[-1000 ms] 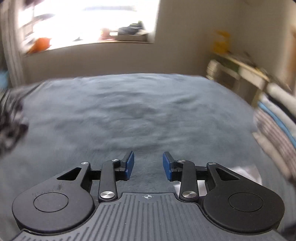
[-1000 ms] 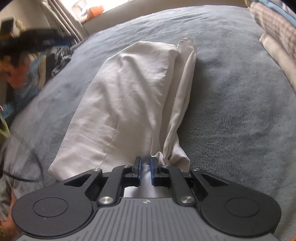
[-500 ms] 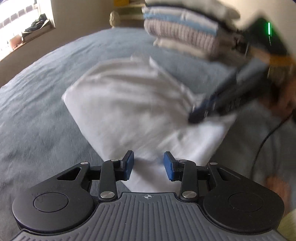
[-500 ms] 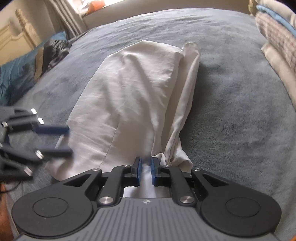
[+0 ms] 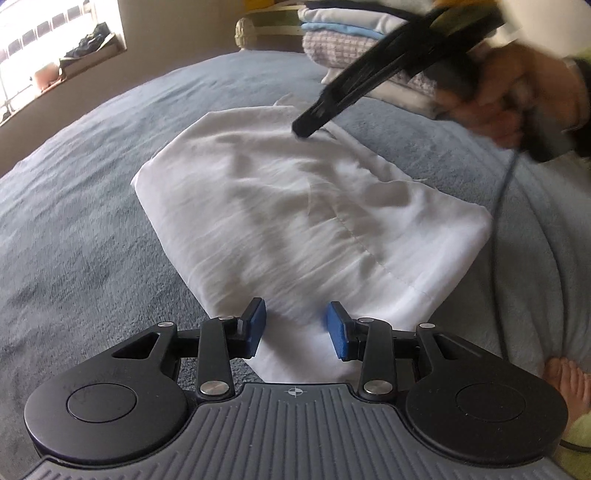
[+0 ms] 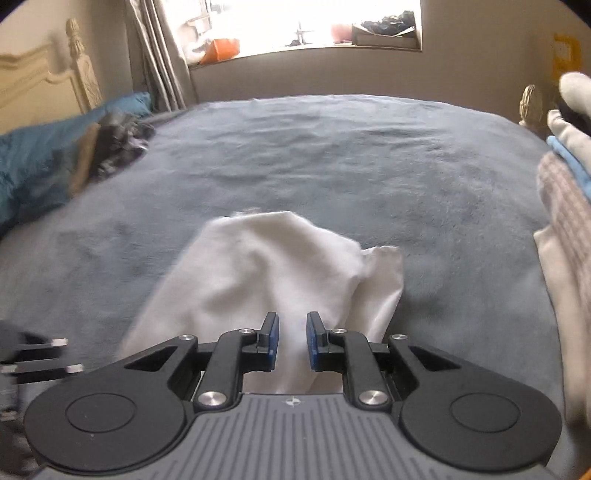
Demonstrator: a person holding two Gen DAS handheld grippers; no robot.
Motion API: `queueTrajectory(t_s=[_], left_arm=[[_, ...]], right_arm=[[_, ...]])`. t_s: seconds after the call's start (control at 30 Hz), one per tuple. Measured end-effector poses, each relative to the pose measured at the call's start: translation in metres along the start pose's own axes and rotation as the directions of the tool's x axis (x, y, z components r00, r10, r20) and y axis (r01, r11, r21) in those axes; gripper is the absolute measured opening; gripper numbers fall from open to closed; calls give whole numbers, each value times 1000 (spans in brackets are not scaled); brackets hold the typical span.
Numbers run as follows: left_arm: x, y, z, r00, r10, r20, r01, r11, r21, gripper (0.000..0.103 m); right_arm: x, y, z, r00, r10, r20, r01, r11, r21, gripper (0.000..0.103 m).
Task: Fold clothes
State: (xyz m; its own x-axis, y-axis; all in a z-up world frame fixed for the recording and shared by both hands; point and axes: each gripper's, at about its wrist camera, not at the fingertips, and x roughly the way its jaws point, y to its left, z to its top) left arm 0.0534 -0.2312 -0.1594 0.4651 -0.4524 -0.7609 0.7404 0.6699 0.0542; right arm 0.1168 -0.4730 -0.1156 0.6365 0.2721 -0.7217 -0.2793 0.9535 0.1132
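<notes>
A white folded cloth (image 5: pixel 295 221) lies on the grey-blue bedspread (image 5: pixel 74 240). My left gripper (image 5: pixel 296 325) is open, low over the cloth's near corner, with nothing between its blue pads. My right gripper (image 6: pixel 291 339) is open just above the cloth (image 6: pixel 266 280), which lies bunched under it. In the left wrist view the right gripper (image 5: pixel 314 122) shows from the side over the cloth's far end, held by a hand (image 5: pixel 517 92).
A stack of folded clothes (image 5: pixel 351 40) sits at the bed's far right and also shows in the right wrist view (image 6: pixel 569 206). A dark crumpled garment (image 6: pixel 114 144) and a teal pillow (image 6: pixel 33 158) lie at the left. A window (image 6: pixel 314 22) is beyond.
My right gripper opened and let go of the cloth, then lifted and tilted up. My left gripper swung from the empty bed to the cloth's near corner.
</notes>
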Motion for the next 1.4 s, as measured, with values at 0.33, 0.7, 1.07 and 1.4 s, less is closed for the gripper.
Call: queueTrajectory(t_s=[0.33,0.7,1.07,1.4], left_arm=[[3,3,6,999,-27,-29,26,999,-37,41],[0,3,2,999,-43,-13,43,998,-38,44],[-5,16,8,996,-86,-20,84,995,-52,45],[-17,6,23,997,-72,32,73,997,-4,45]], right_arm=[[16,-36,29,999,41,29,-45,983,179,17],[49,-81,34,1000,9,-17,-1,904,427,17],[-77,-101,-34,987,159,11,-140,836,530,18],[-92,-64,-111,952,301,-57,-195,740,644,34]])
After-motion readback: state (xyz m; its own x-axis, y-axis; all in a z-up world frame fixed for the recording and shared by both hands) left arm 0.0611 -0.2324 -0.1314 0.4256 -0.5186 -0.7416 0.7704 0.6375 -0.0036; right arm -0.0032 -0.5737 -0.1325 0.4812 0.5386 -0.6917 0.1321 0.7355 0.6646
